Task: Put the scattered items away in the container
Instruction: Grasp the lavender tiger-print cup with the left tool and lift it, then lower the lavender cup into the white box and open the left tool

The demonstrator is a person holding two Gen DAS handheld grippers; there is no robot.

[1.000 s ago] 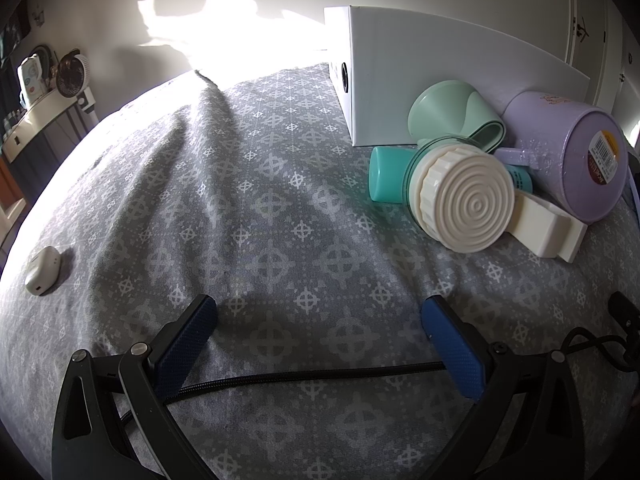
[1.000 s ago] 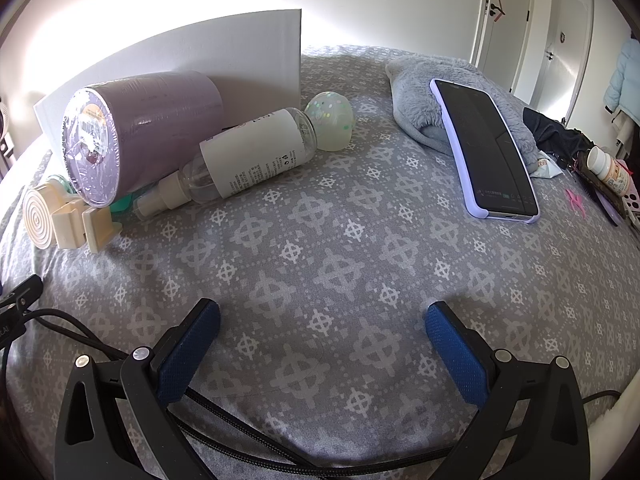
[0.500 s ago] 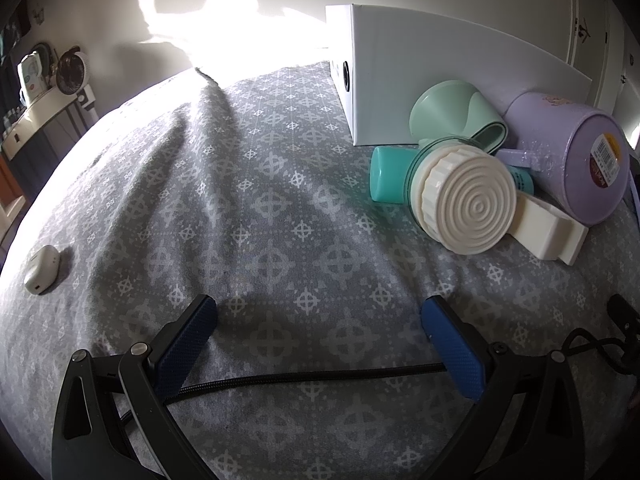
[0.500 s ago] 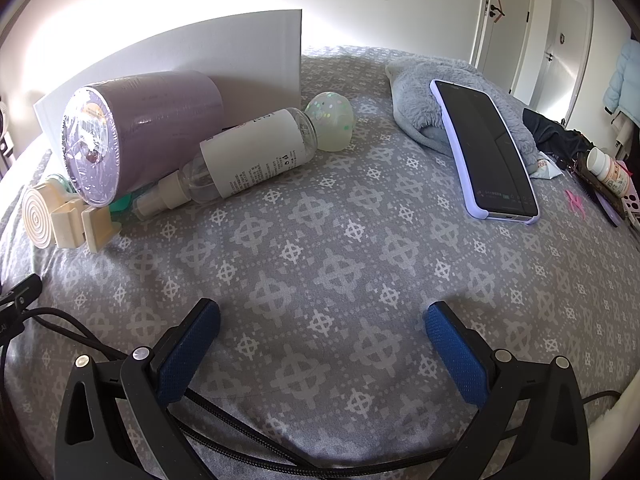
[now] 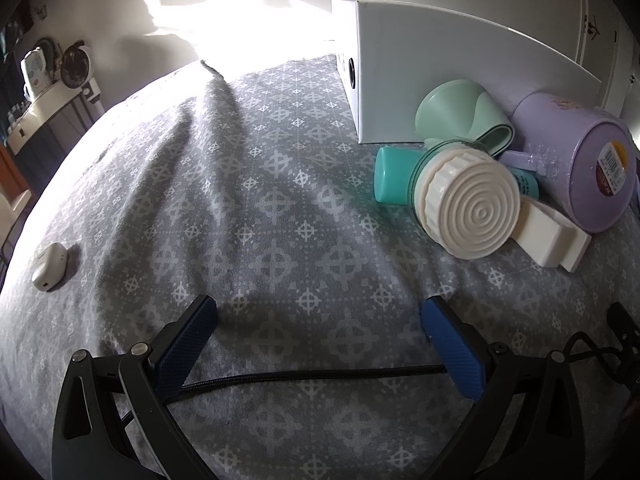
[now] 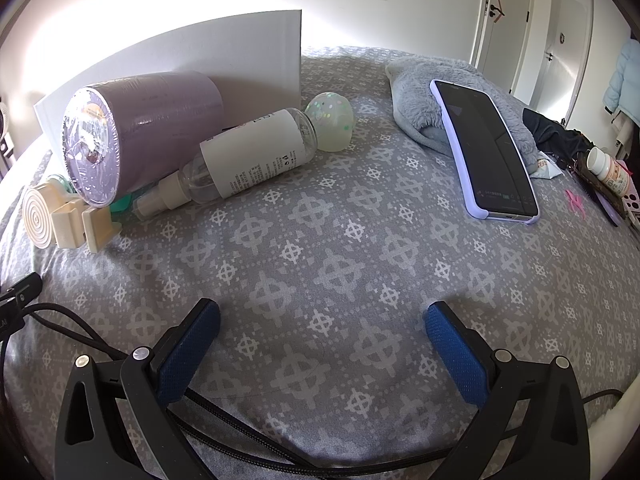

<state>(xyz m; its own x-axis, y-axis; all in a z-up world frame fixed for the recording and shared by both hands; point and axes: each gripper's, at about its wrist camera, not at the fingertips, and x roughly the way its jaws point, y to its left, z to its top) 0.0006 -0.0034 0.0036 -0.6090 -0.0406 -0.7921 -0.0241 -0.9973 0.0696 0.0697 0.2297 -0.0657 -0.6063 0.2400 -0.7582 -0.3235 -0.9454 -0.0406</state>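
A white box [image 5: 432,76] [image 6: 200,52] stands on the grey patterned bed. Leaning against its near side are a lilac tumbler [image 5: 592,172] [image 6: 132,132], a mint cup [image 5: 452,108], a teal bottle [image 5: 394,174], a cream ribbed-cap gadget [image 5: 476,208] [image 6: 60,212], a clear spray bottle [image 6: 248,160] and a speckled pale-green ball [image 6: 332,120]. My left gripper [image 5: 318,326] is open low over the bedcover, short of the cream gadget. My right gripper [image 6: 322,332] is open too, nearer than the spray bottle, with nothing between its fingers.
A phone in a lilac case [image 6: 486,144] lies on a grey fluffy cloth [image 6: 420,84]. A pill bottle [image 6: 608,168] and clutter sit at the far right. A small white earbud case [image 5: 50,266] lies at the left. Black cables [image 5: 312,374] run under both grippers.
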